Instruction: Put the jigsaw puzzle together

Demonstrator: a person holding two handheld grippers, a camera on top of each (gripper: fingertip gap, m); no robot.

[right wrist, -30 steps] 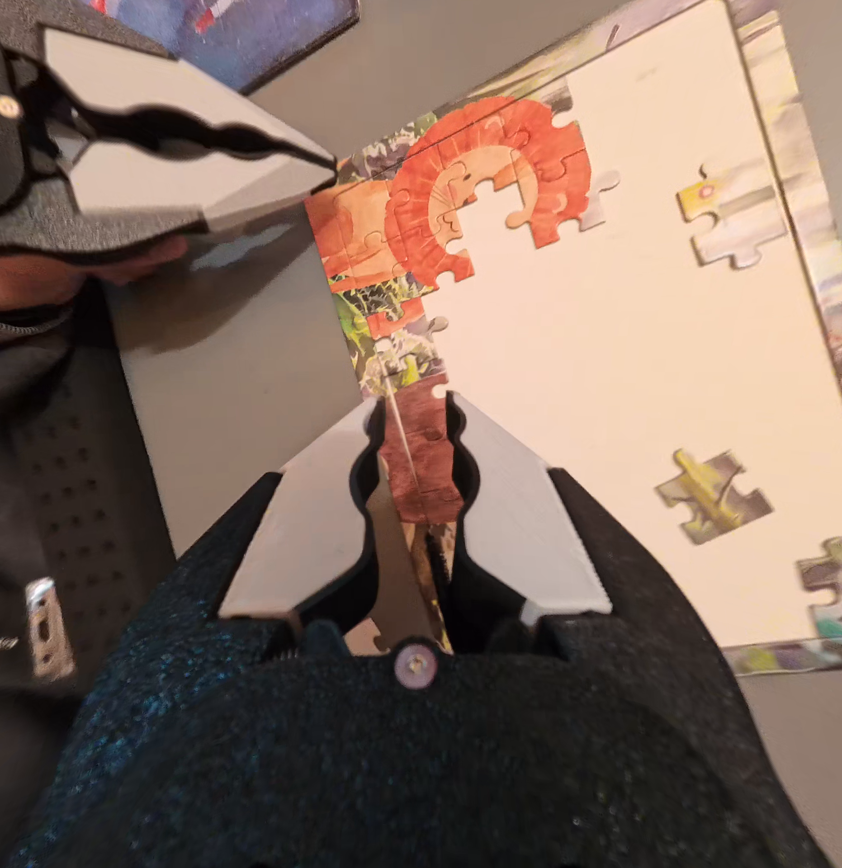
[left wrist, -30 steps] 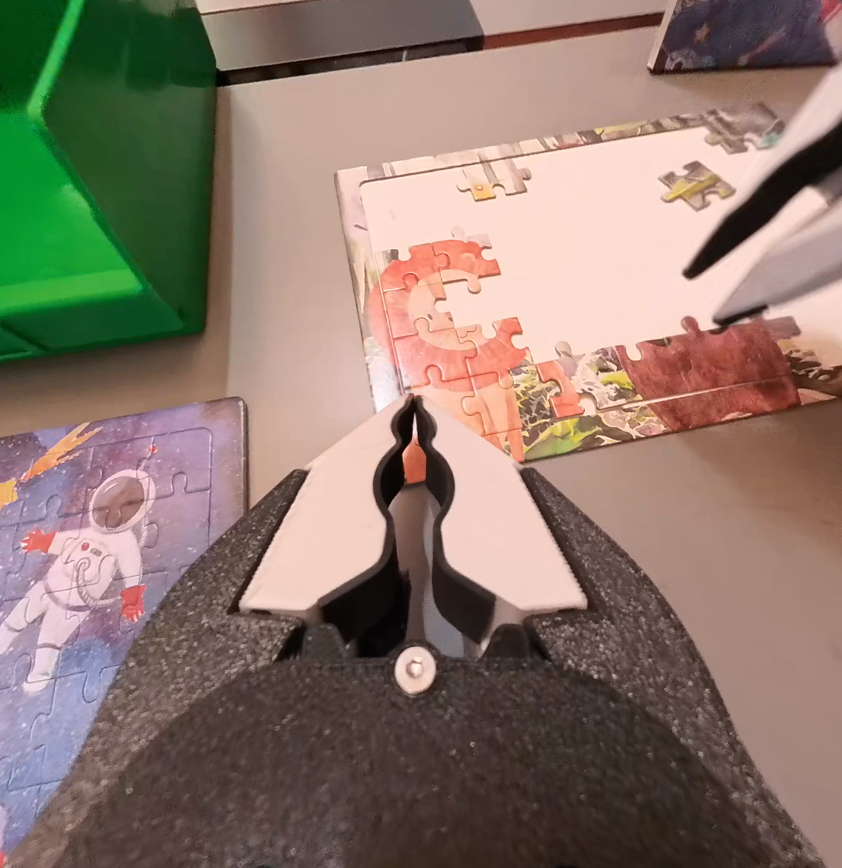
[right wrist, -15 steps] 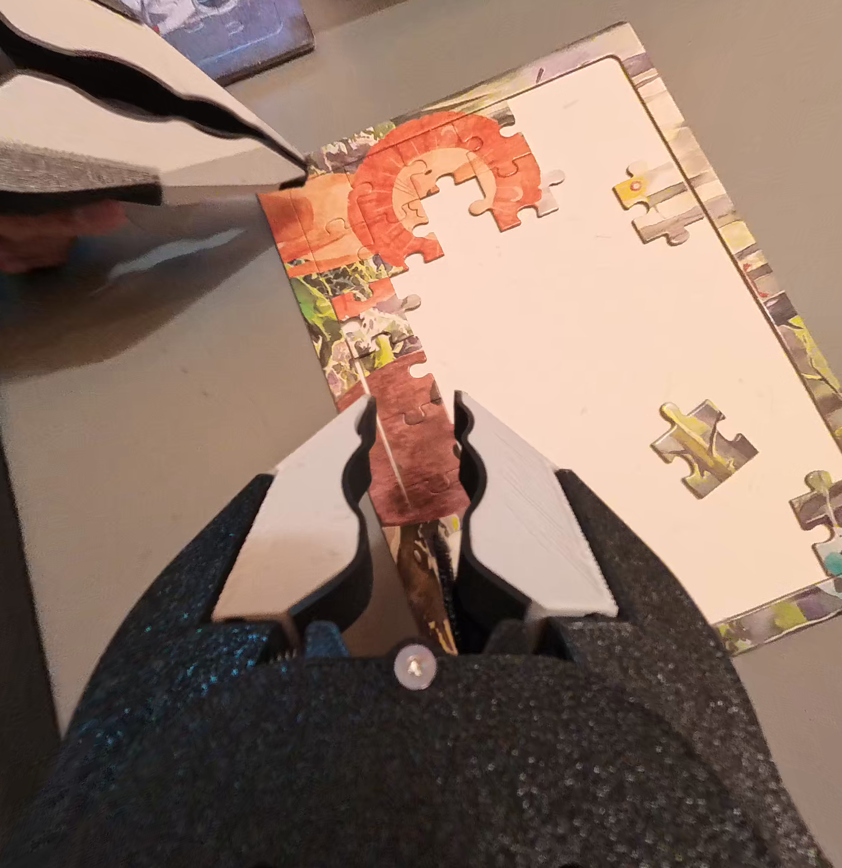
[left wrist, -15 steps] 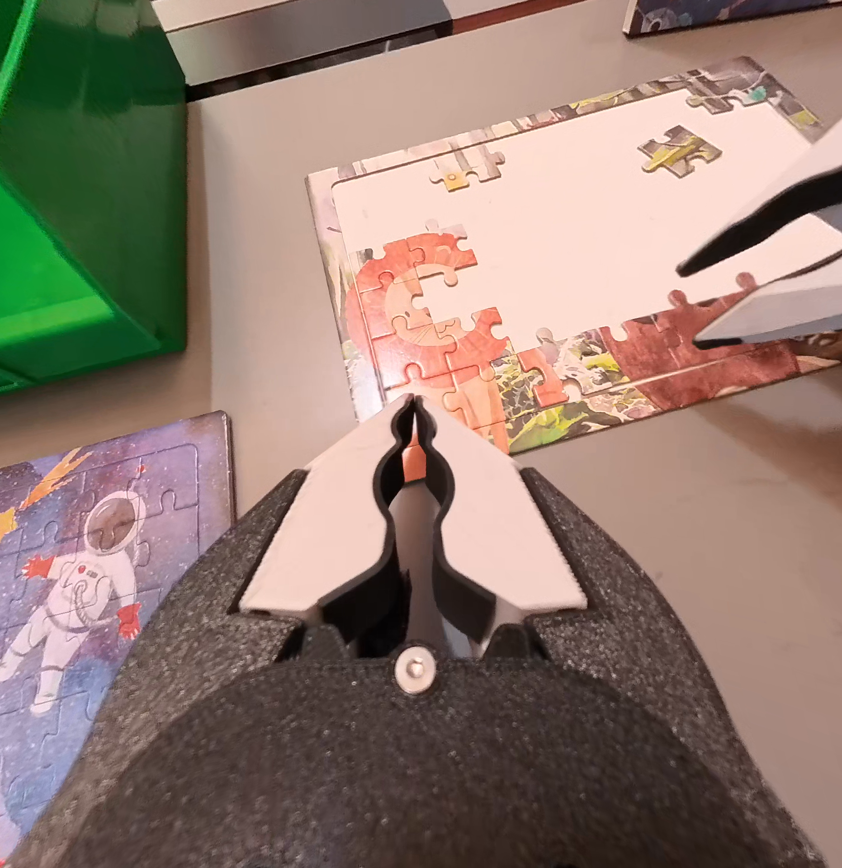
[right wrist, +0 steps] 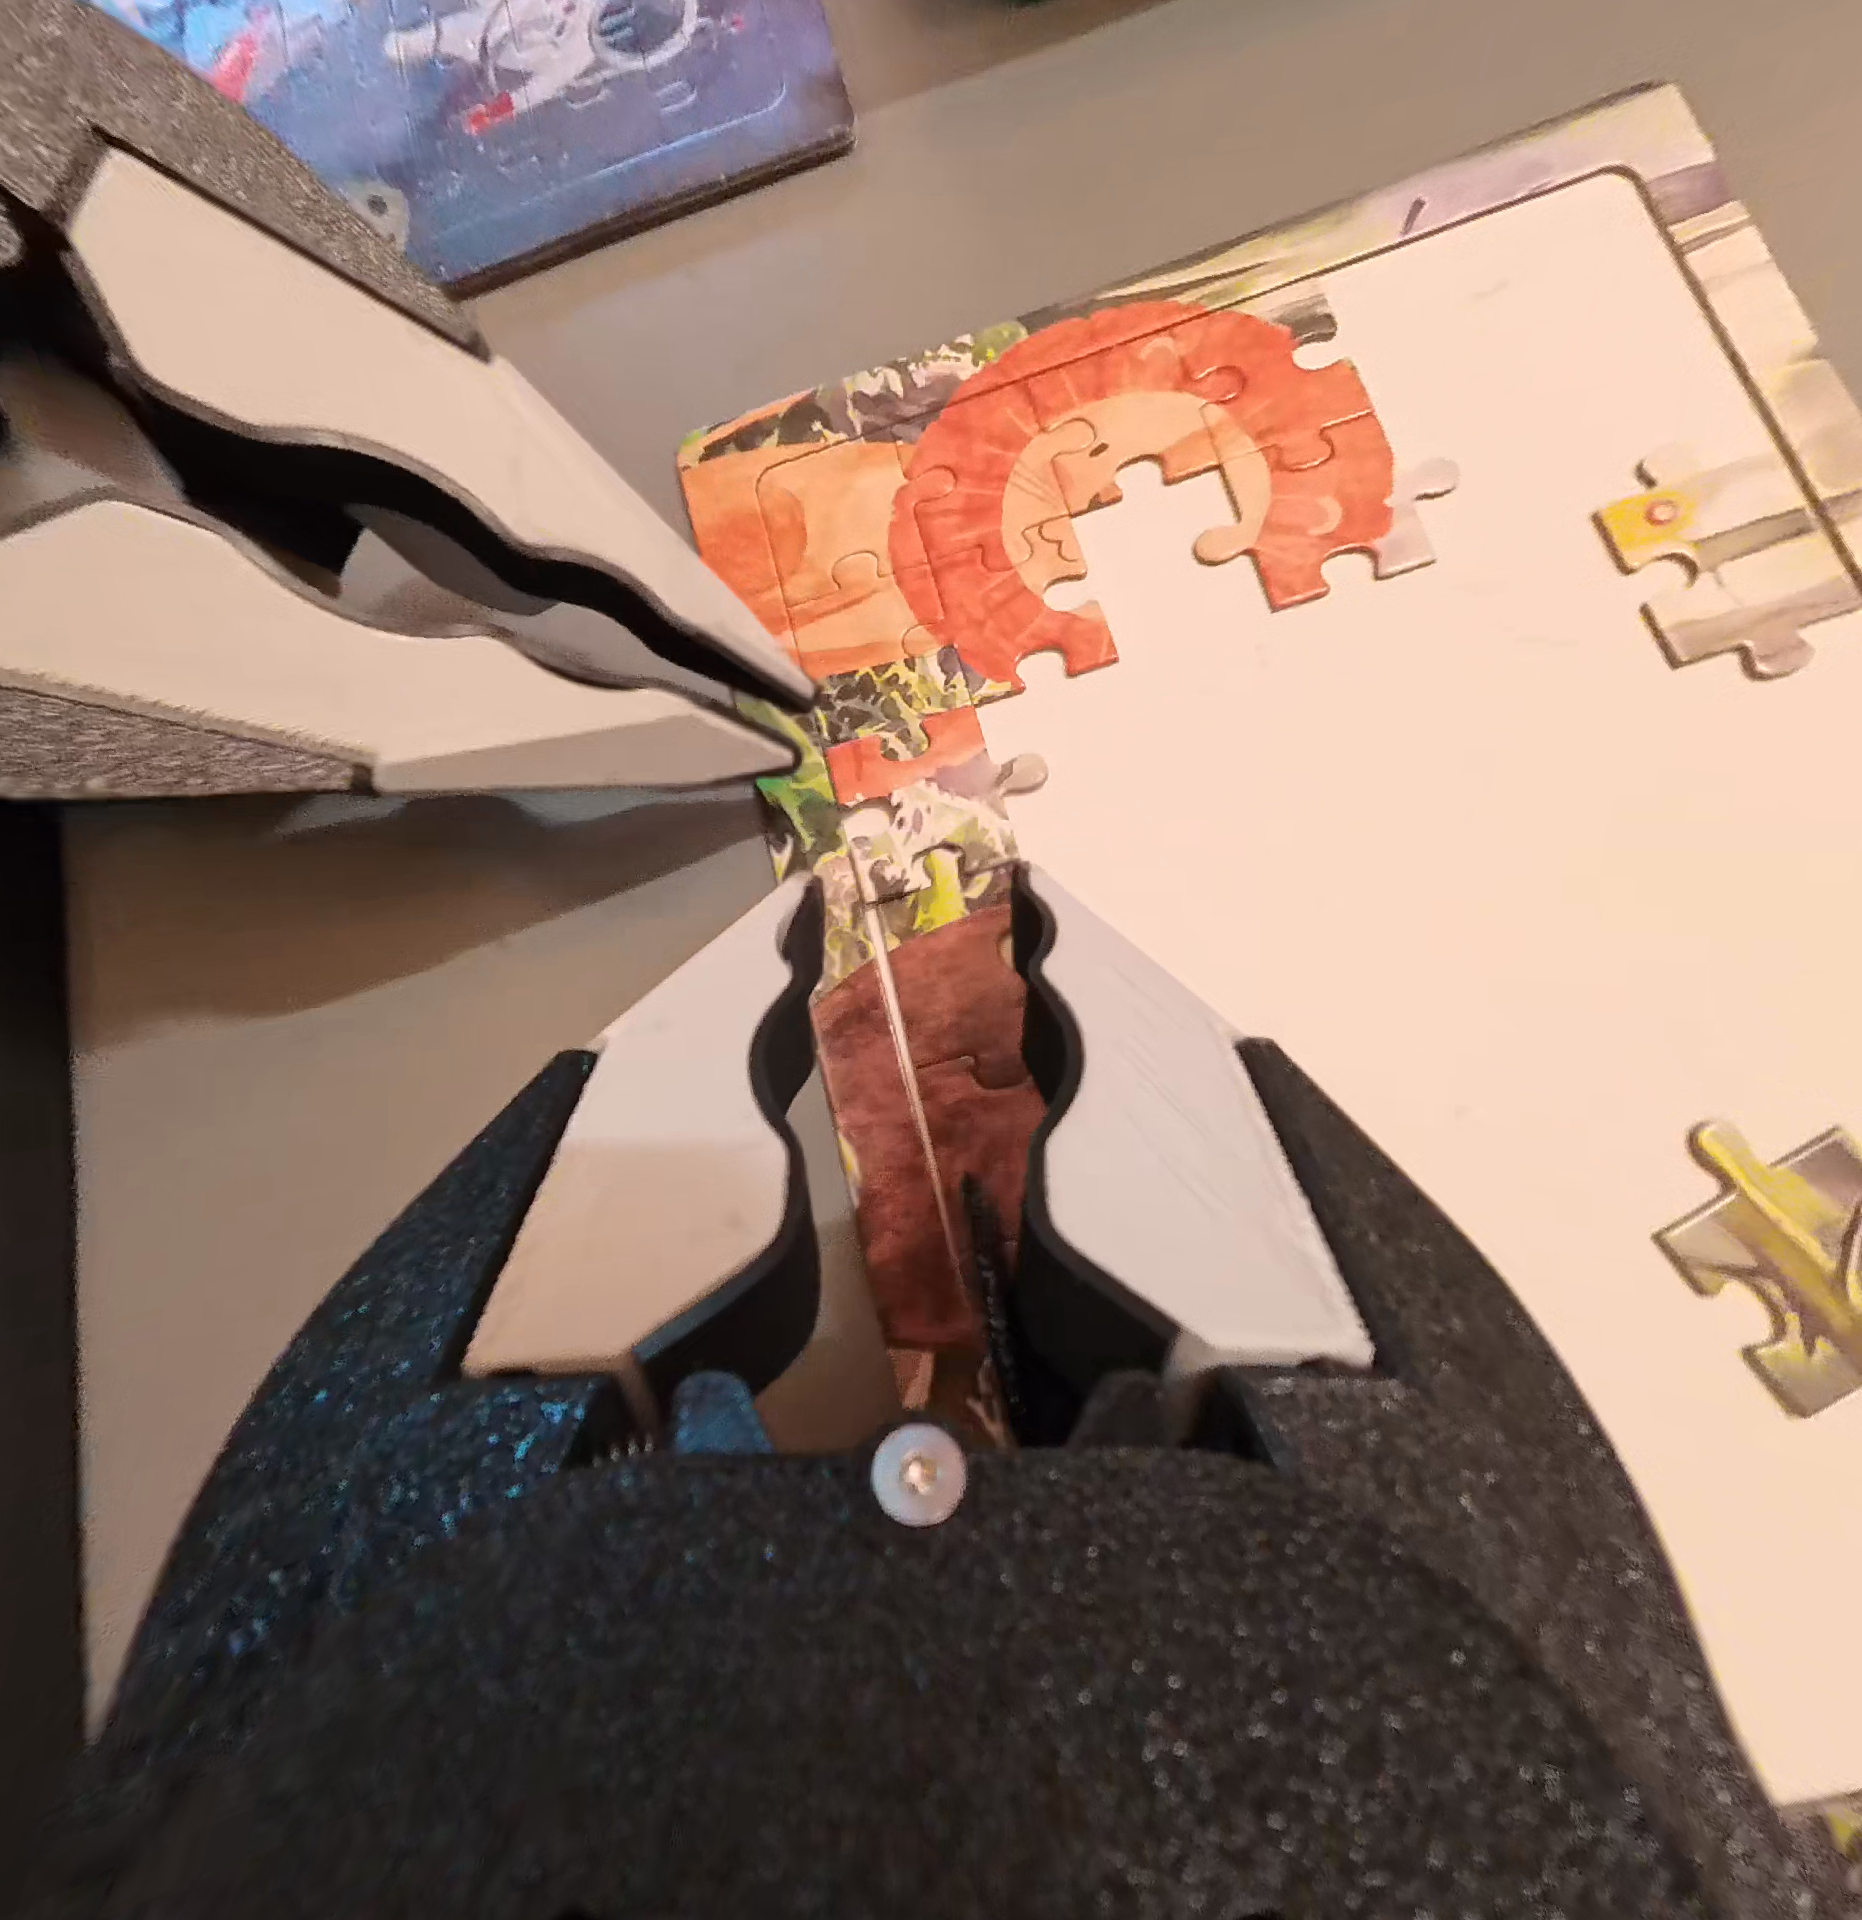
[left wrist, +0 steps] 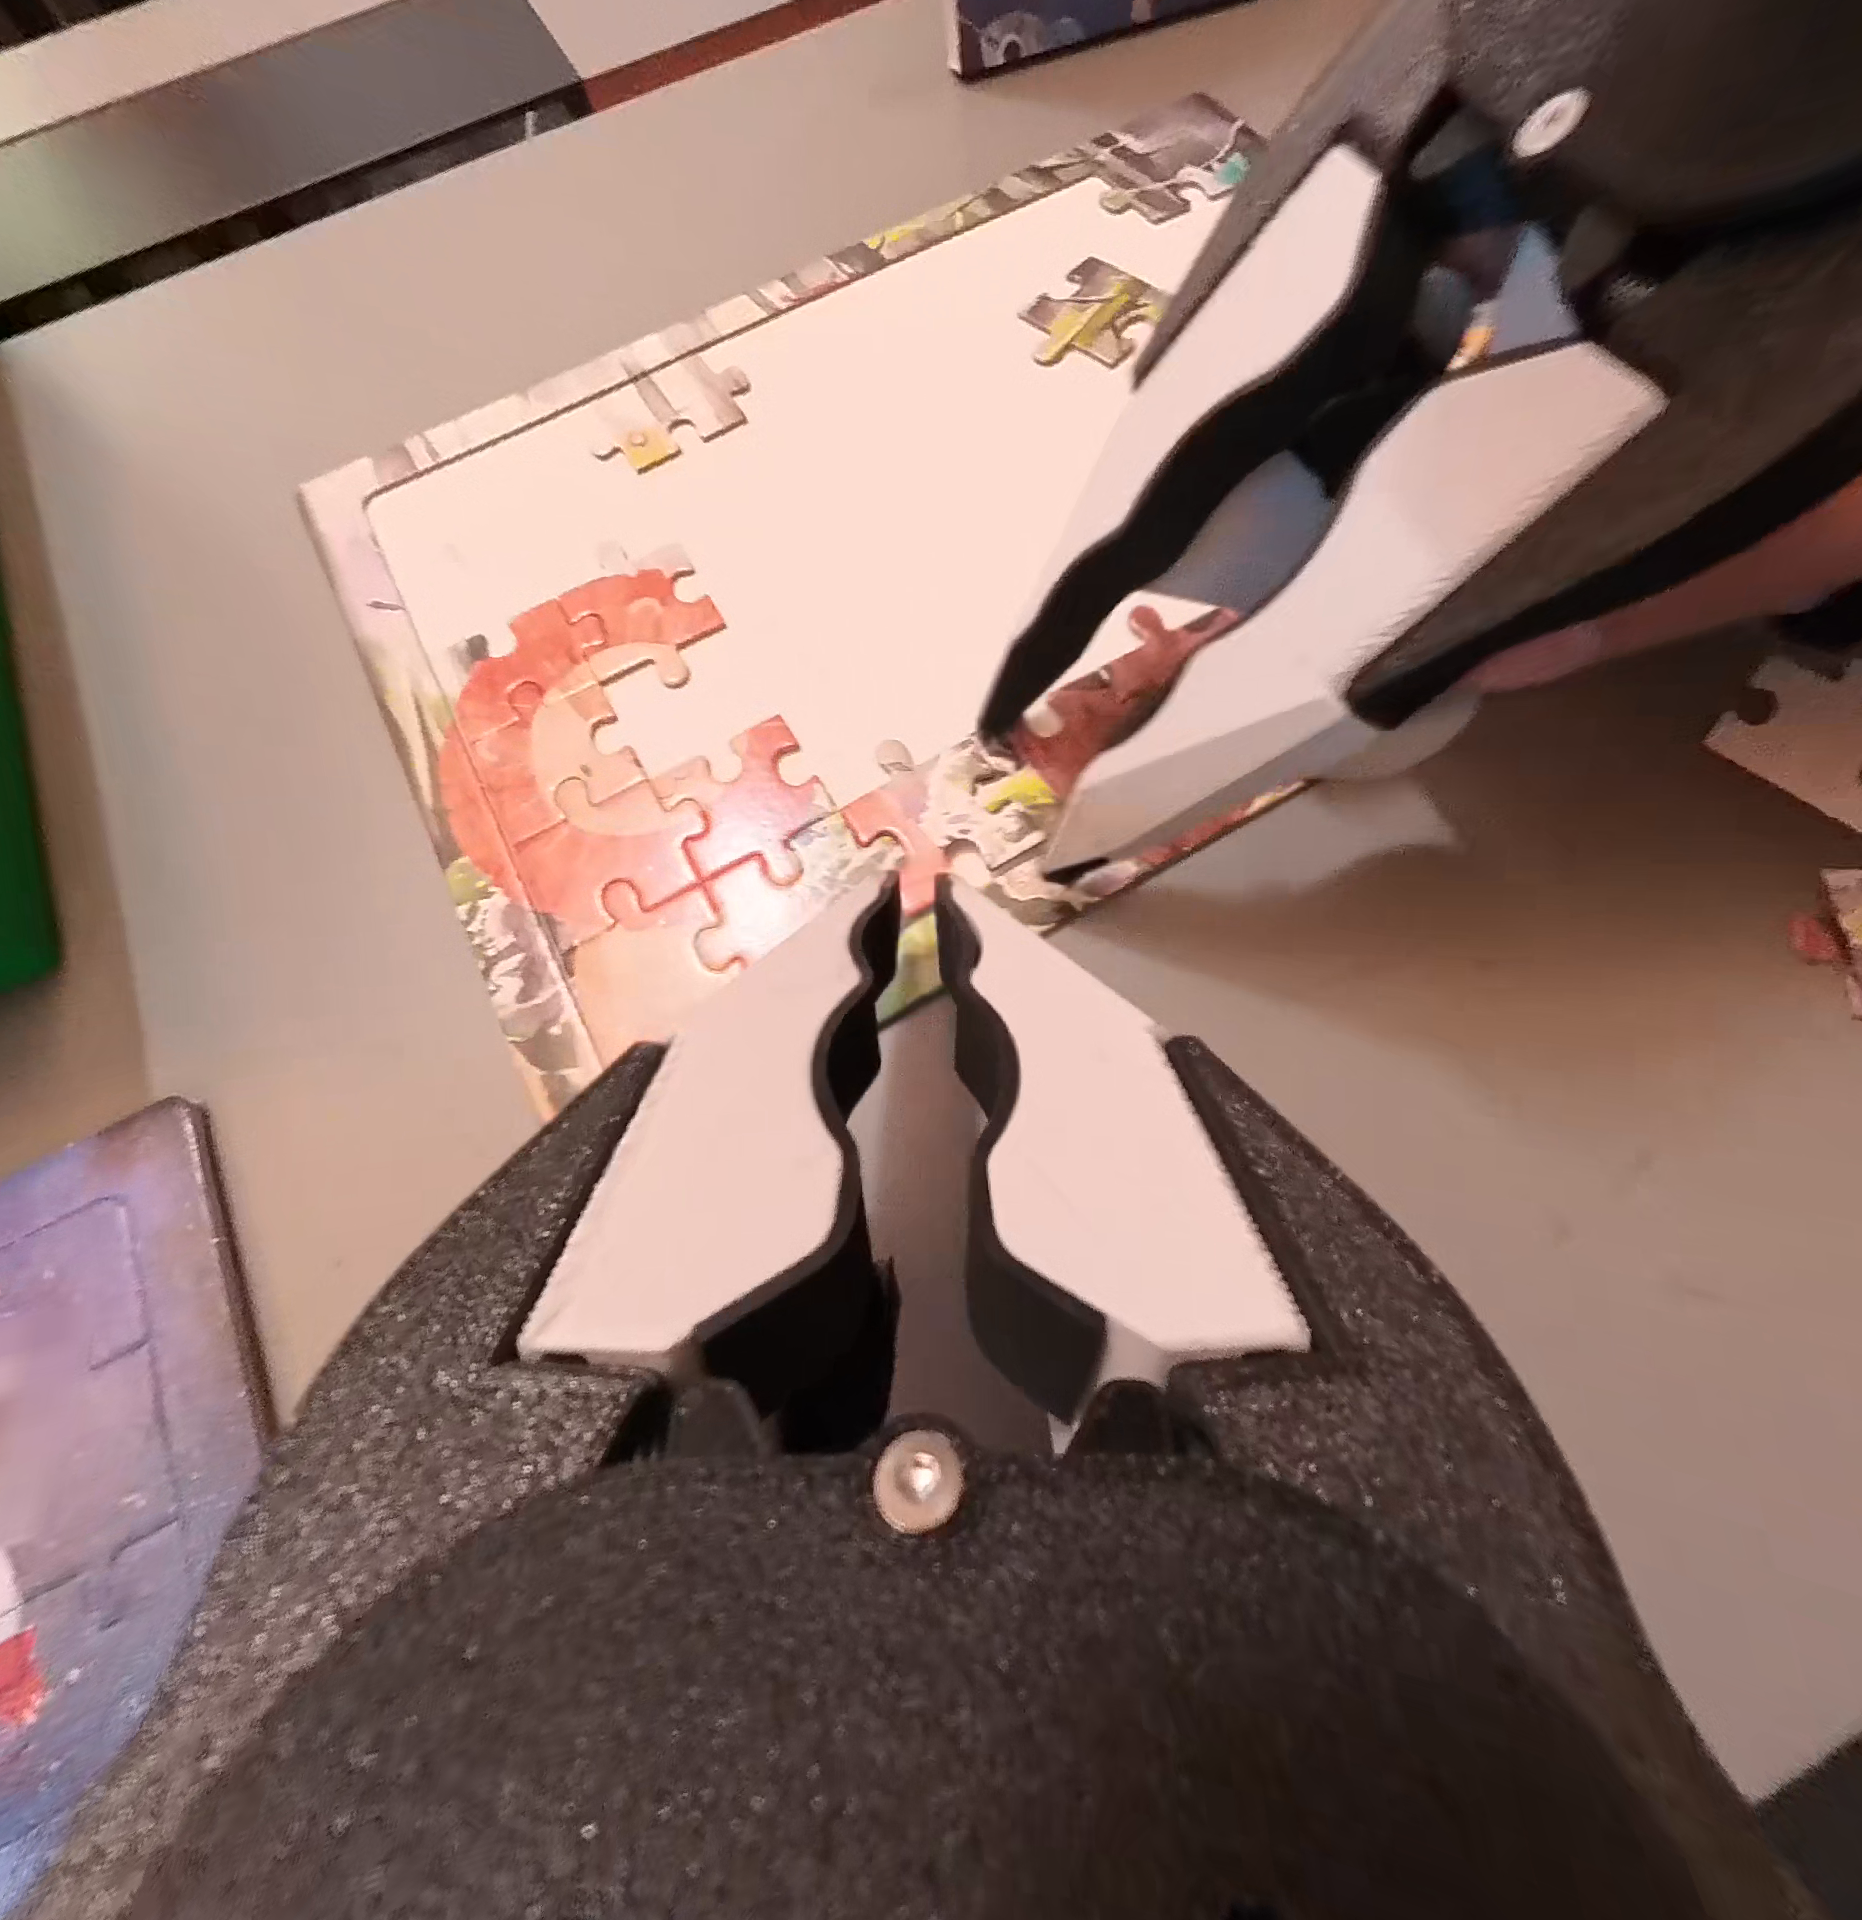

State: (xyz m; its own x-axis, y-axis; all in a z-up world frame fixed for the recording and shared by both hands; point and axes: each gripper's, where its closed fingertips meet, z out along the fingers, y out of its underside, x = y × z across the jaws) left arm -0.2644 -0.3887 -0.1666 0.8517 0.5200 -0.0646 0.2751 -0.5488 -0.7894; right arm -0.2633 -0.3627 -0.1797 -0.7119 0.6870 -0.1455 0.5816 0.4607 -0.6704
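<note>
The jigsaw tray lies on the grey table, its white base mostly bare; it also shows in the right wrist view. Joined orange lion pieces fill its near-left corner. Brown pieces run along the near edge. My left gripper is shut to a sliver and empty, tips at the tray's near rim over a red piece. My right gripper is open and straddles the brown pieces close to the left gripper; it also shows in the left wrist view.
A yellow-green piece and a grey piece with a yellow dot lie loose in the tray. Loose pieces lie on the table to the right. A finished astronaut puzzle and a green bin are at the left. My two grippers' fingertips are within a few centimetres of each other.
Both grippers have come down and together over the tray's near edge. The right gripper has opened wider. The left gripper has moved right along the rim, its tips parted slightly.
</note>
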